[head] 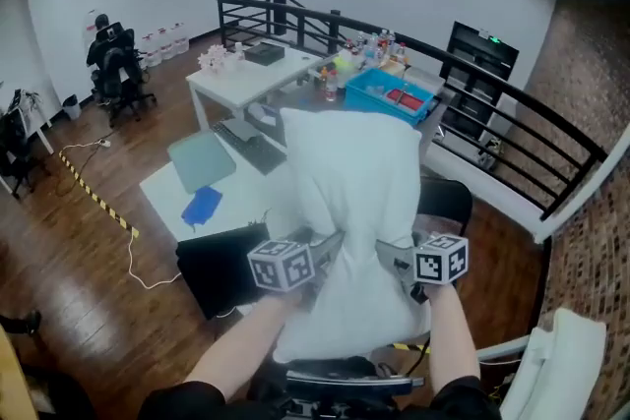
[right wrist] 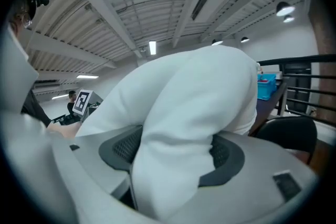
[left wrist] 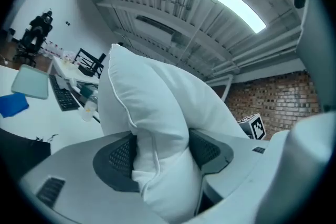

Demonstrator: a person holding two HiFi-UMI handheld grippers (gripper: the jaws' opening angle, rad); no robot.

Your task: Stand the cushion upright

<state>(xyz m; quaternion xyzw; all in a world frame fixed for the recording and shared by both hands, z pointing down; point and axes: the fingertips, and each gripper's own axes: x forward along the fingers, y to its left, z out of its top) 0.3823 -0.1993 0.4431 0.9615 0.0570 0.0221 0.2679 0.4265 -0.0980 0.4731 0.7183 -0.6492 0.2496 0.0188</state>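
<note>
A plump white cushion (head: 356, 211) hangs in the air in front of me, long side up, its top near the blue crate. My left gripper (head: 320, 261) is shut on its lower left edge and my right gripper (head: 399, 266) is shut on its lower right edge. In the left gripper view the dark pads (left wrist: 122, 157) pinch a fold of the cushion (left wrist: 152, 113), piping seam showing. In the right gripper view the cushion (right wrist: 194, 107) bulges between that gripper's pads (right wrist: 128, 147) and fills the middle. The cushion's bottom hangs loose below both grippers.
White desks (head: 241, 84) with a keyboard (head: 258, 150), a grey pad (head: 201, 159) and a blue crate (head: 389, 93) stand beyond. A black chair (head: 445, 202) is behind the cushion, a black railing (head: 532, 128) at right. A person sits far left (head: 110, 54). White fabric (head: 566, 359) lies at bottom right.
</note>
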